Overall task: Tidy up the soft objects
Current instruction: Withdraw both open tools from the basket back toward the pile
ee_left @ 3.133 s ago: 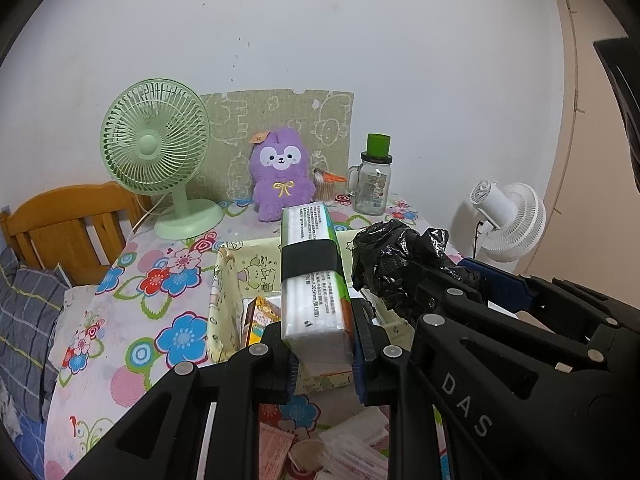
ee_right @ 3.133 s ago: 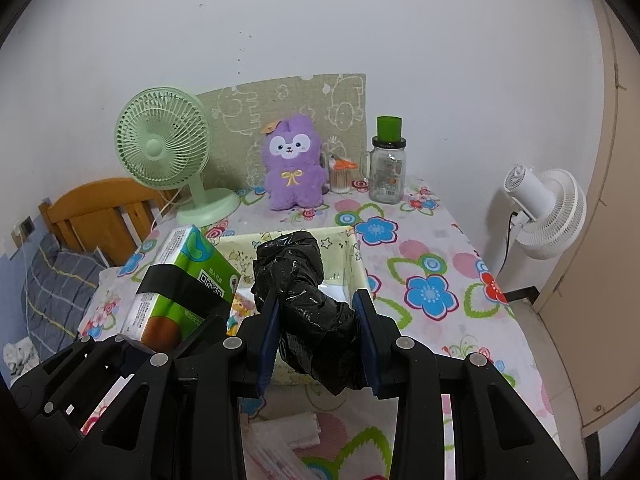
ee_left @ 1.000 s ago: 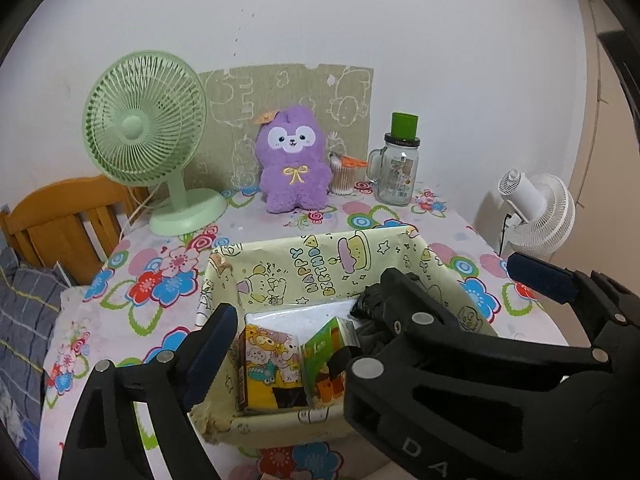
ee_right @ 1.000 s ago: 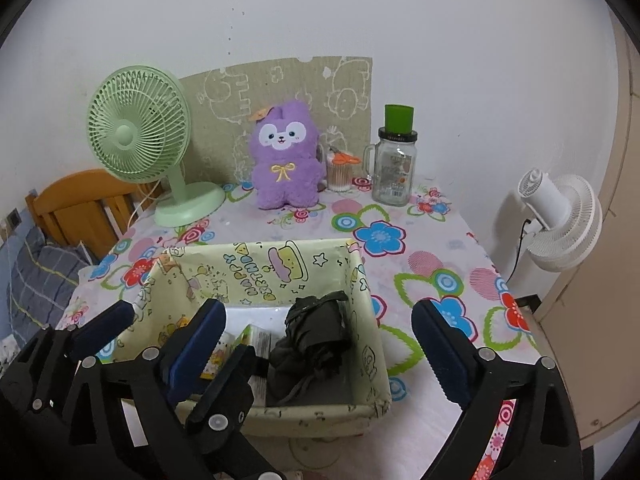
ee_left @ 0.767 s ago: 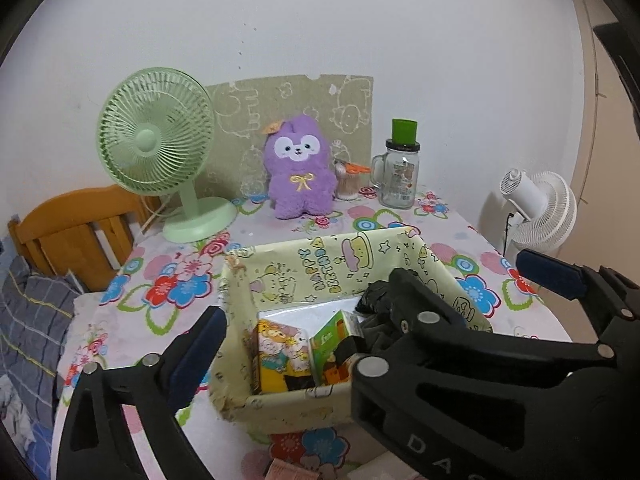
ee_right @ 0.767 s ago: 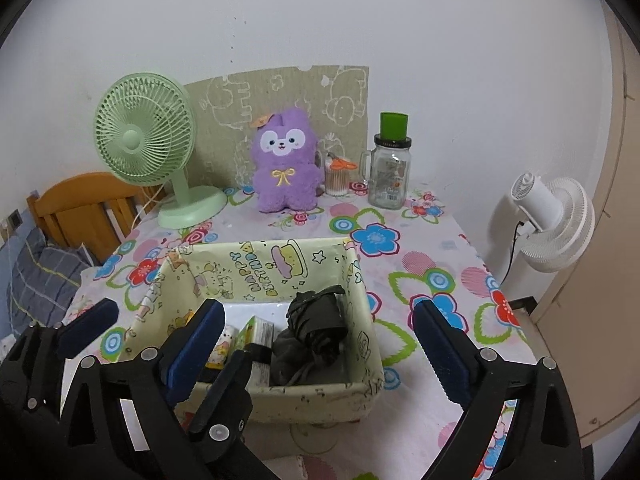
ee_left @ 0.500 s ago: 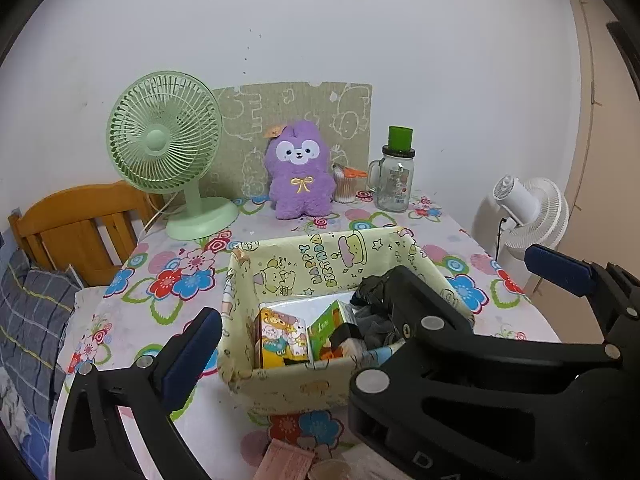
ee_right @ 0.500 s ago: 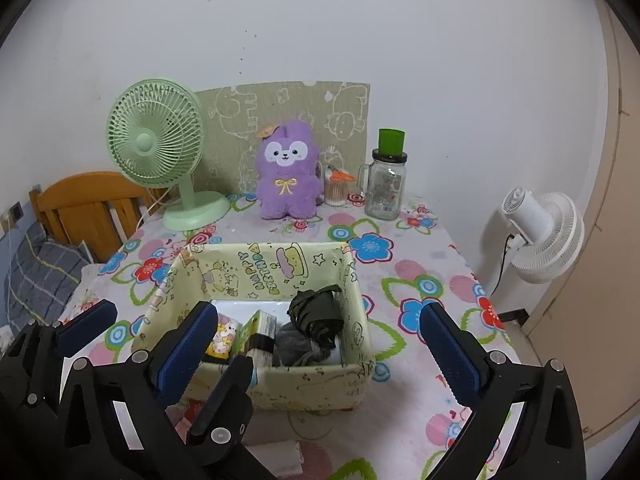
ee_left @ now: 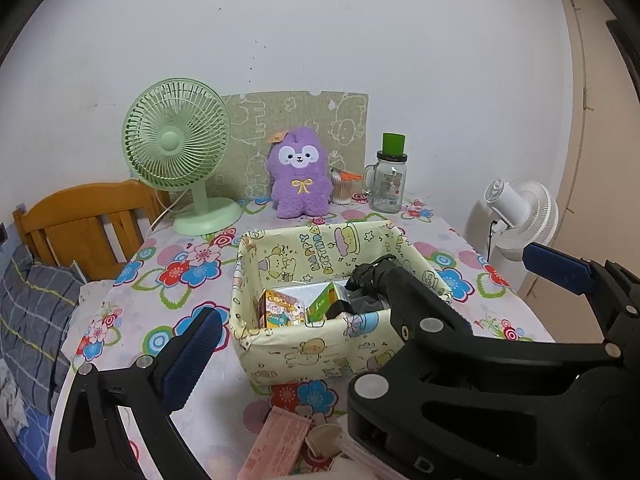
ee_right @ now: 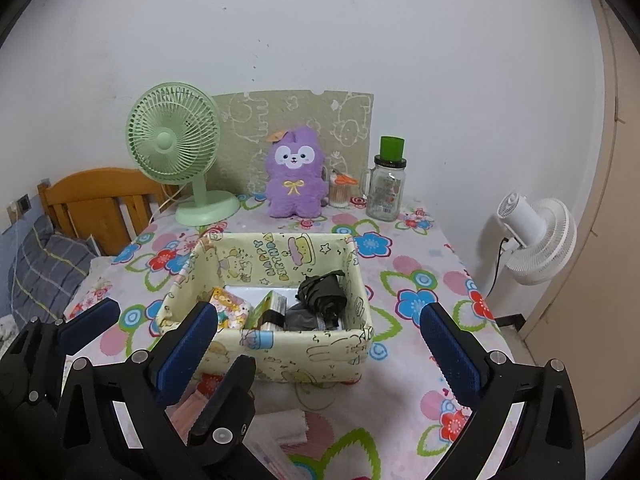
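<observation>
Soft things sit in the yellow cartoon box (ee_right: pixel 280 344) in the middle of the flowery table (ee_right: pixel 420 280). Inside it lie a crumpled black bag (ee_right: pixel 322 290) on the right, a green tissue pack (ee_right: pixel 266 308) in the middle, and a small pack with bears on it (ee_right: pixel 230 312) on the left. They touch each other.

The right gripper (ee_right: pixel 316 332) has its blue pads wide apart, with nothing between them. It hangs near the front of the box, and the box shows in the gap. The left gripper (ee_left: pixel 332 308) is also wide open and holds nothing.

The right wrist view looks down into the box, so the black bag shows clearly. It also shows a white folded cloth (ee_right: pixel 290 426) on the table in front of the box. At its left edge you can see the left gripper's pads.

The left wrist view sees the box more from the side. A big black gripper arm covers part of the bag there. This view shows a pink packet (ee_left: pixel 276 444) lying near the table's front edge.

Both views show the back of the table: a green fan (ee_left: pixel 180 152), a purple plush toy (ee_left: pixel 300 176) and a glass jar with a green lid (ee_left: pixel 388 180). A white fan (ee_right: pixel 536 236) stands off the table to the right, and a wooden chair (ee_left: pixel 84 220) is on the left.
</observation>
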Available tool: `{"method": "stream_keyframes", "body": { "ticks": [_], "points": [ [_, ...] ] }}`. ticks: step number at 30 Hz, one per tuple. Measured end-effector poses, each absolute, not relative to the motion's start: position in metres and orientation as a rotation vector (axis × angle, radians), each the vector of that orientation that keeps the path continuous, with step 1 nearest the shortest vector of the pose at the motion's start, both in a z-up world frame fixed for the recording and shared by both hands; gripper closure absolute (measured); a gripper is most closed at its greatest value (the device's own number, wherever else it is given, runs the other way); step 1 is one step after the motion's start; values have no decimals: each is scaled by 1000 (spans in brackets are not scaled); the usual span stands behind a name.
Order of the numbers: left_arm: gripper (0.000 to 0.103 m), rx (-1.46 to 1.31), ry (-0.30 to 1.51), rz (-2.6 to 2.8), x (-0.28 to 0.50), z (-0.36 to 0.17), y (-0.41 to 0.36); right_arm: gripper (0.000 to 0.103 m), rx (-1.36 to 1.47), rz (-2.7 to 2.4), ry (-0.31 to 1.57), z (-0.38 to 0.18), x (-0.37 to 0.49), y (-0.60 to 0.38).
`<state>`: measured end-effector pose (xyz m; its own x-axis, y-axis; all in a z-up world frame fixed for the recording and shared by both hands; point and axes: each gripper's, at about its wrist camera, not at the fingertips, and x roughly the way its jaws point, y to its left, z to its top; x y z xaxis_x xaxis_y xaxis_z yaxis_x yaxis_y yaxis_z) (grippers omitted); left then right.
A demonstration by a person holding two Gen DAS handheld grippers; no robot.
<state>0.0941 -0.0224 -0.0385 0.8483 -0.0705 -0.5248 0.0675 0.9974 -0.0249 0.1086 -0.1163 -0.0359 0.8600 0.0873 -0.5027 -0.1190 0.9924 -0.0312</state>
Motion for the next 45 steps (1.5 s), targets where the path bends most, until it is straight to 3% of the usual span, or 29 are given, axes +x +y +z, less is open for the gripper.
{"method": "stream_keyframes", "body": {
  "ticks": [45],
  "points": [
    [7, -6, 571, -70, 43, -67, -25, 1, -30, 181, 564, -70, 64, -119]
  ]
}}
